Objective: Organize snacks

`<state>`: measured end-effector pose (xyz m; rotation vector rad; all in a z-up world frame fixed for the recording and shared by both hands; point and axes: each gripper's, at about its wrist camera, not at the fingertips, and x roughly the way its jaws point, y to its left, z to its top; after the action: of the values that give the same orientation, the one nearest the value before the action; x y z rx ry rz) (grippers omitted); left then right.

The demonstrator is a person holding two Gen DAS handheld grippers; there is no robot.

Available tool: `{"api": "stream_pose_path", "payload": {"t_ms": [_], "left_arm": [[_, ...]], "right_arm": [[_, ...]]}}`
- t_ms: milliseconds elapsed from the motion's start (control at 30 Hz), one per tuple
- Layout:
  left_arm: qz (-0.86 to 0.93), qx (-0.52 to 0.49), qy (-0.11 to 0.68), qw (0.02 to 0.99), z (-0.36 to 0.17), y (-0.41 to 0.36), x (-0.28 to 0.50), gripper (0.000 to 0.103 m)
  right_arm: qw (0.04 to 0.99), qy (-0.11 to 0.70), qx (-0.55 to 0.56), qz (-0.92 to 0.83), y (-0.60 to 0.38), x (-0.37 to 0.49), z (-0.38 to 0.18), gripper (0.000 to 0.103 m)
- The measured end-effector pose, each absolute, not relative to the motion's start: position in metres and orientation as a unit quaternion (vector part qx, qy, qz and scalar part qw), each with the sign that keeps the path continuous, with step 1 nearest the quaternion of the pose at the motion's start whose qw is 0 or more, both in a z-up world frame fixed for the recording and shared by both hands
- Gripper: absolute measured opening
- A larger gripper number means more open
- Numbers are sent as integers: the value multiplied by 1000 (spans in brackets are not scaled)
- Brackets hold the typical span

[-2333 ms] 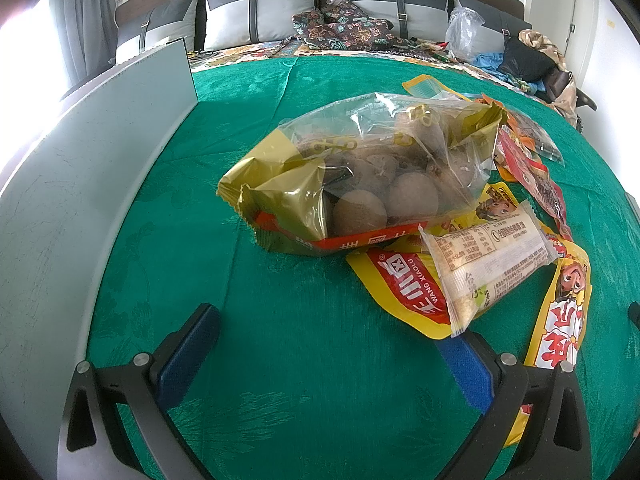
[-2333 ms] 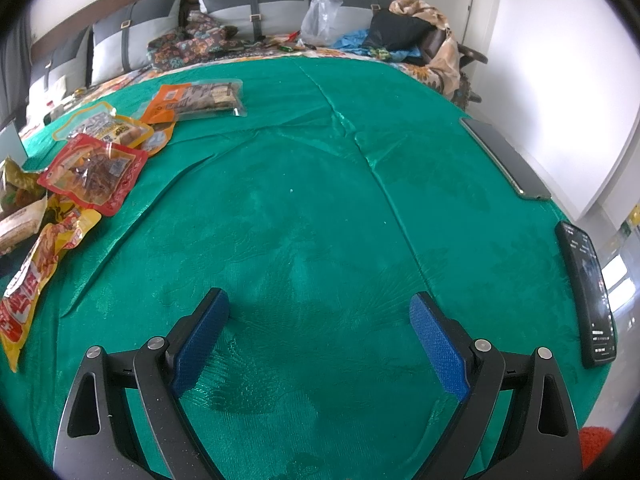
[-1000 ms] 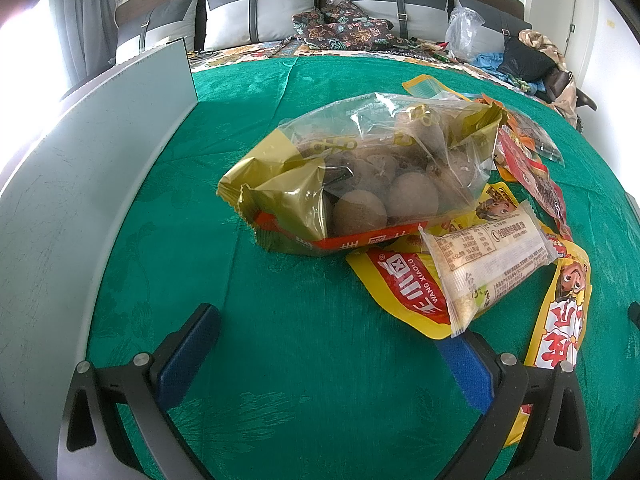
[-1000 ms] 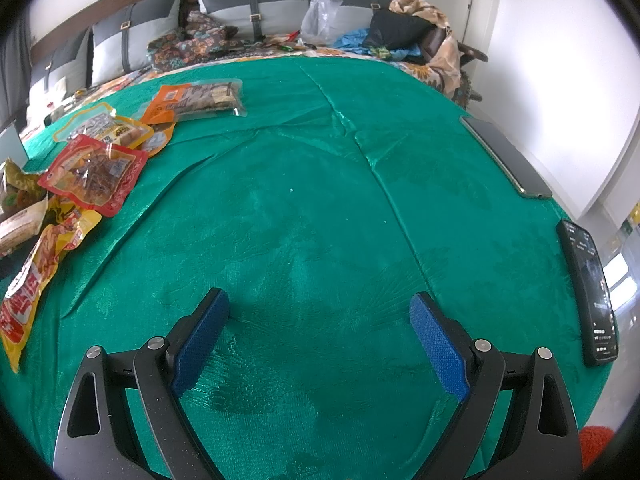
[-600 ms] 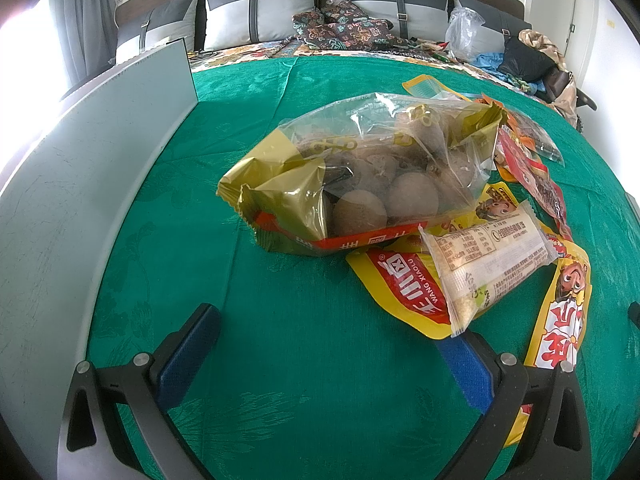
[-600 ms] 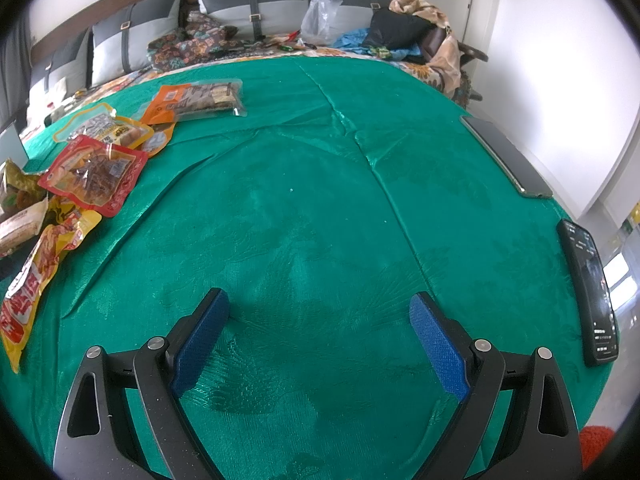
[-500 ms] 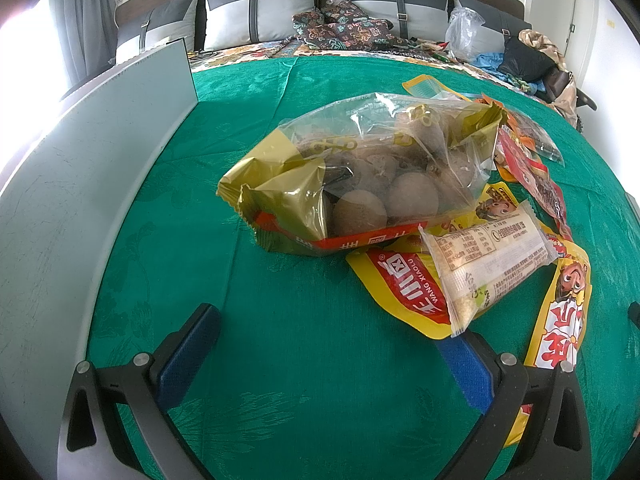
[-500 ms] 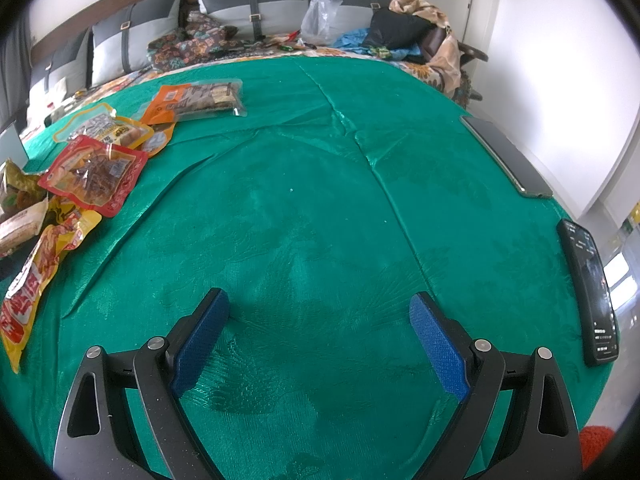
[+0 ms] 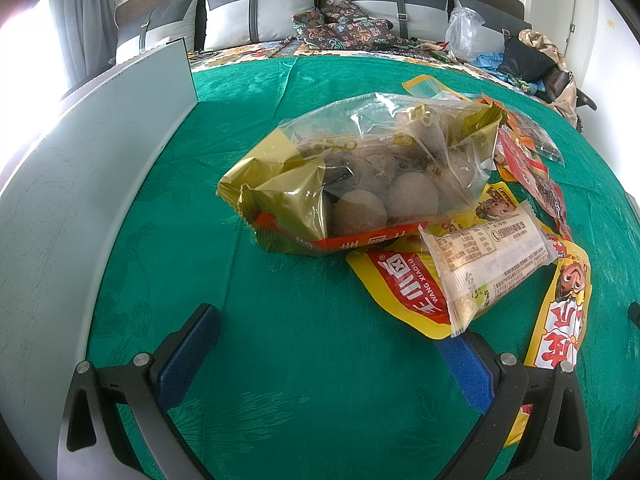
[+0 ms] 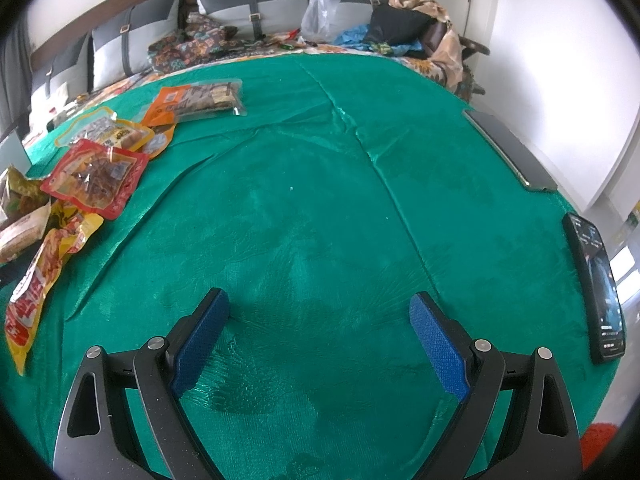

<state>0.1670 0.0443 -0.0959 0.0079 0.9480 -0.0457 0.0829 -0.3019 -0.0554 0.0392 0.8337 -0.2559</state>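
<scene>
A gold and clear bag of round brown snacks (image 9: 360,184) lies on the green cloth, straight ahead of my left gripper (image 9: 324,340), which is open with nothing between its pads. A clear-wrapped cake bar (image 9: 488,260) rests on a yellow and red packet (image 9: 404,292) beside the right pad. My right gripper (image 10: 320,320) is open over bare cloth. Far to its left lie a red packet (image 10: 94,176), an orange packet (image 10: 196,100) and a yellow strip packet (image 10: 36,280).
A tall grey panel (image 9: 68,200) stands along the left edge in the left wrist view. A phone (image 10: 596,288) and a dark flat device (image 10: 508,148) lie at the cloth's right edge. Pillows and clutter line the back (image 10: 248,8).
</scene>
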Motion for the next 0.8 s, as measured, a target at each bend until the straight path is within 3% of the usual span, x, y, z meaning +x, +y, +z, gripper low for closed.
{"api": "stream_pose_path", "payload": {"t_ms": [800], "left_arm": [[-22, 4, 456, 889, -96, 45, 167, 103]], "right_arm": [[906, 404, 23, -121, -303, 84, -56, 94]]}}
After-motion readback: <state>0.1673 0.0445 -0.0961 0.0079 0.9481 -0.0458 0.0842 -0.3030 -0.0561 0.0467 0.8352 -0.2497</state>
